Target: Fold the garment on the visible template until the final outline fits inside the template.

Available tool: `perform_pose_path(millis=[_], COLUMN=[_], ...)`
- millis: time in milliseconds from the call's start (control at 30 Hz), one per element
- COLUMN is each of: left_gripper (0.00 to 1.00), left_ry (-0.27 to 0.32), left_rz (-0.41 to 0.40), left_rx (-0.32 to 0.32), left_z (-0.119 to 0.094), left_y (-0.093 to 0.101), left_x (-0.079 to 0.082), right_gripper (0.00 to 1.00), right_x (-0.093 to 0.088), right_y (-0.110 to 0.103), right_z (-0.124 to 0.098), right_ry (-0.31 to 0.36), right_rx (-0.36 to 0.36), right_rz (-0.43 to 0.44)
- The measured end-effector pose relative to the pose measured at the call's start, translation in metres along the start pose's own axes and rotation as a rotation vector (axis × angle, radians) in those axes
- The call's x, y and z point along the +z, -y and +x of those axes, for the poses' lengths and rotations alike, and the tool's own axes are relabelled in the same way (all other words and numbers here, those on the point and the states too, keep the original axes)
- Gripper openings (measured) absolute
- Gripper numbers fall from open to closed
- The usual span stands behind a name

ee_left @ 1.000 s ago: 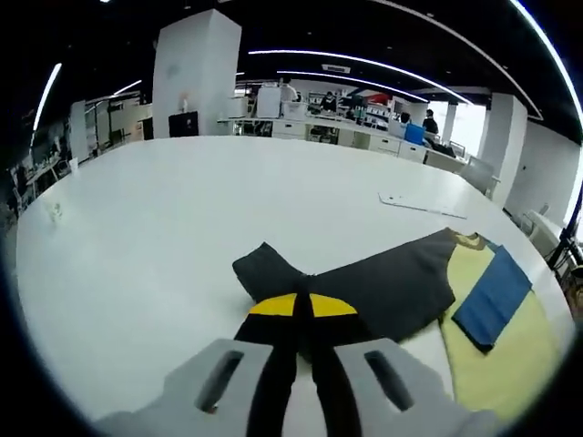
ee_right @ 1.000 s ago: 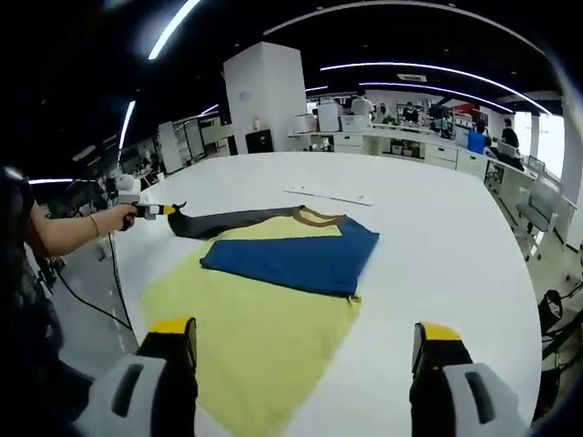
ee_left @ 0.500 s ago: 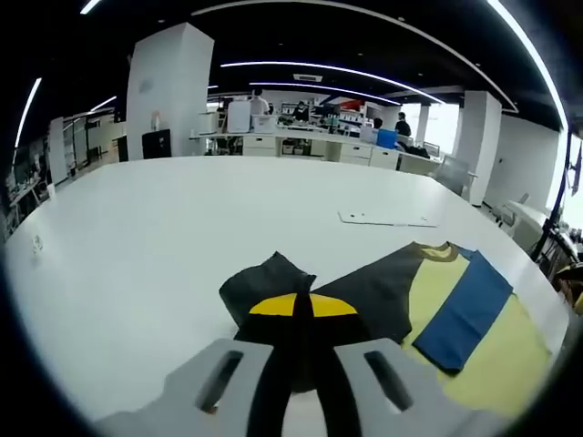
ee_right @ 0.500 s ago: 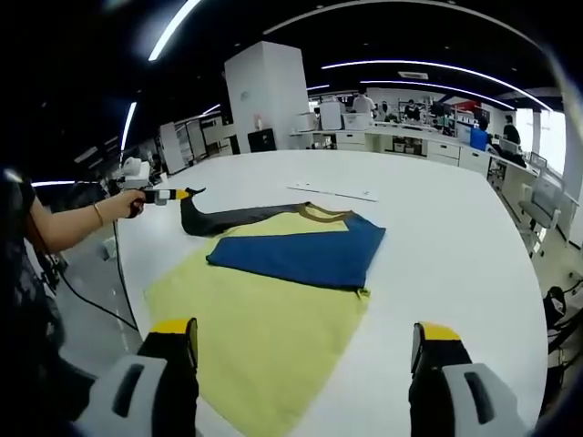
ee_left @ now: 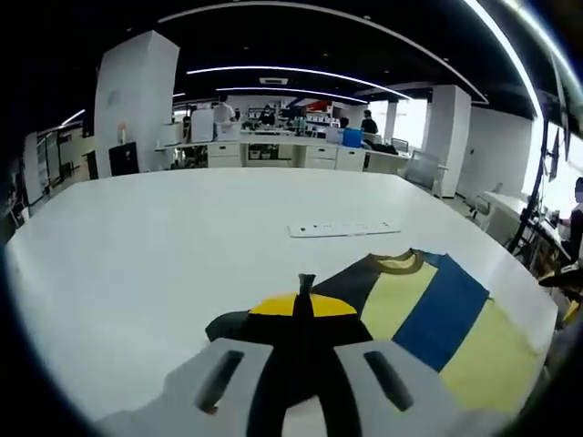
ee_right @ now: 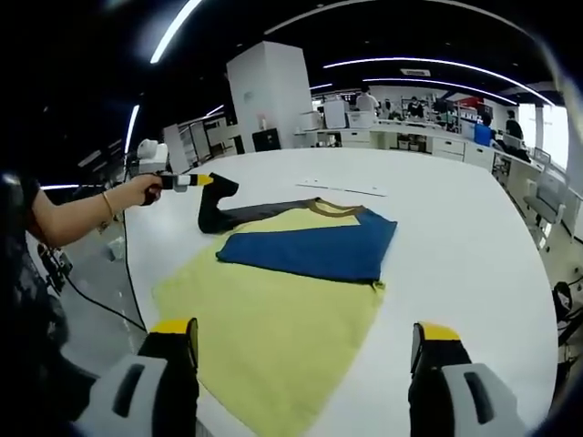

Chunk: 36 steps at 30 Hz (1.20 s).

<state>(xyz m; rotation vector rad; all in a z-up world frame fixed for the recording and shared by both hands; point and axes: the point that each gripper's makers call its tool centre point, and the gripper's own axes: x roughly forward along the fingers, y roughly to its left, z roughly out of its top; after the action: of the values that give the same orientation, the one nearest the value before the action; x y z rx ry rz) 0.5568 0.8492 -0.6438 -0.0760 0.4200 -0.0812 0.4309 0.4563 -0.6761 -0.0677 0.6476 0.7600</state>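
Lifted higher, dark sleeve (ee_right: 219, 202) stays pinched in left gripper (ee_left: 303, 305) jaws.

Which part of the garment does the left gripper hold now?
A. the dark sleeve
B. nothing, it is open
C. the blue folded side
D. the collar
A: the left gripper is shut on the dark sleeve, lifted off the table.
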Motion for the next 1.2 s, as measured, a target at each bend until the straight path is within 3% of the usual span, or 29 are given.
perform_pose_path(millis=[233,533,967,1067,1200], left_gripper=[0.00,0.00,0.00,0.00,0.00], left_ry=[0.020,0.047,0.039,0.056,0.061], left_rz=[-0.001,0.009,0.030,-0.021,0.007], left_rx=[-0.044,-0.130,-0.229,-0.287,-0.308], left_z=[0.013,0.033,0.055,0.060,0.062], left_y=[0.026,0.078,0.139,0.158,0.176], left_x=[0.014,0.032,0.039,0.045,0.047], right_gripper=[0.97,0.97,0.96,0.95,0.95], right_x=[-0.003,-0.009,-0.015,-0.019,-0.024], right_y=[0.000,0.004,0.012,0.014,0.015], right_z=[-0.001,0.000,-0.005,-0.005,-0.005], right_ry=[-0.001,-0.005,0.000,-0.016,-0.031], right_rx=[-0.003,-0.004,-0.007,-0.006,-0.006], right_rz=[0.008,0.021,0.058,0.050,0.047])
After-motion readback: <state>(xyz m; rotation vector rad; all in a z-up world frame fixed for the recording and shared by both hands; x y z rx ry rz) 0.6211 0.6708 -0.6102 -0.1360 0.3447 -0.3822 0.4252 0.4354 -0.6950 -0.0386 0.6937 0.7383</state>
